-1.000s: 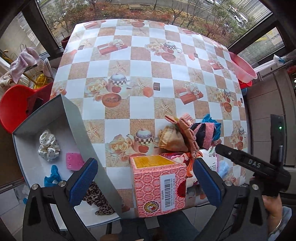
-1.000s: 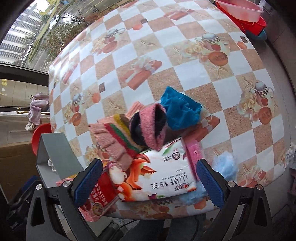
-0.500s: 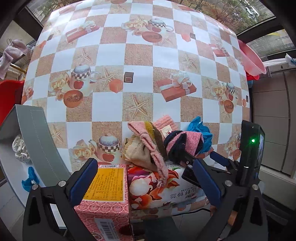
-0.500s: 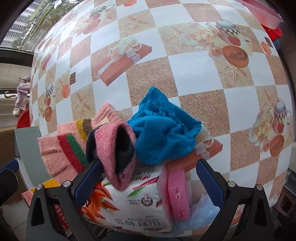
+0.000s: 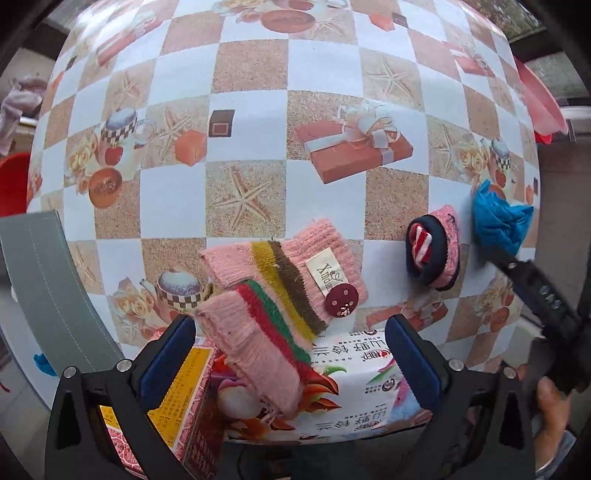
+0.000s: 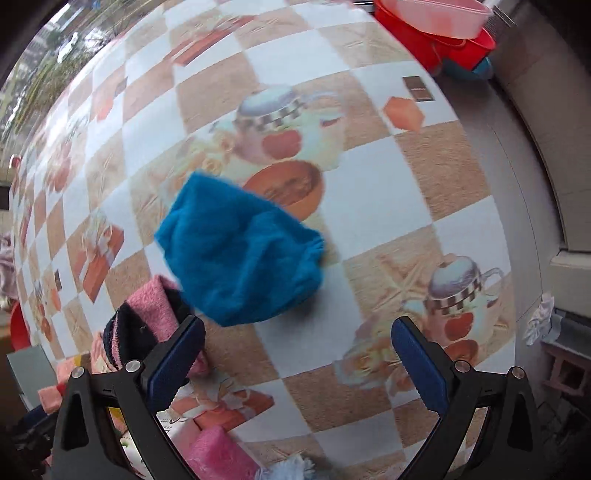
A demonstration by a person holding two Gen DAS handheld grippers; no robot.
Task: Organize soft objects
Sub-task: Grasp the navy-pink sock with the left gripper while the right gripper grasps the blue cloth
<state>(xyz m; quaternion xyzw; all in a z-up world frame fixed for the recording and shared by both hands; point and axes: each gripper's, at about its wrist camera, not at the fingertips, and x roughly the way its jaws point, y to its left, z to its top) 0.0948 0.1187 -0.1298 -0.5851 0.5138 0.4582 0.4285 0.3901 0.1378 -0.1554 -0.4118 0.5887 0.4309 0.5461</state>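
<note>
Nearest the left wrist camera, the left claw point(image 5: 291, 358) stands spread wide, its blue ribbed pads on black arms pinching nothing; between them lie a glossy printed packet point(image 5: 343, 387) and, beside it, a red patterned carton point(image 5: 173, 417) with a yellow panel. Draped over the packet's top is a fuzzy pink knit sock pair point(image 5: 280, 295) with yellow, brown, red and green stripes, a woven label and a dark red button. Just beyond, to the right, sits a rolled sock bundle point(image 5: 434, 253), navy and pink with a red-and-white striped core, and next to it a crumpled blue fleece cloth point(image 5: 496, 221). In the right wrist view the right claw point(image 6: 297, 356) is likewise spread and empty, the blue cloth point(image 6: 240, 254) lying soft and rumpled just ahead of its pads, the rolled bundle point(image 6: 142, 321) against the left pad. A pink sponge point(image 6: 218, 456) shows at the bottom edge. All rest on the surface point(image 5: 177, 206), covered in a slick checked oilcloth printed with starfish, teapots and gift boxes. A grey bin wall point(image 5: 48, 280) rises at left; a pink basin point(image 6: 428, 16) sits in a red one at the far corner.
</note>
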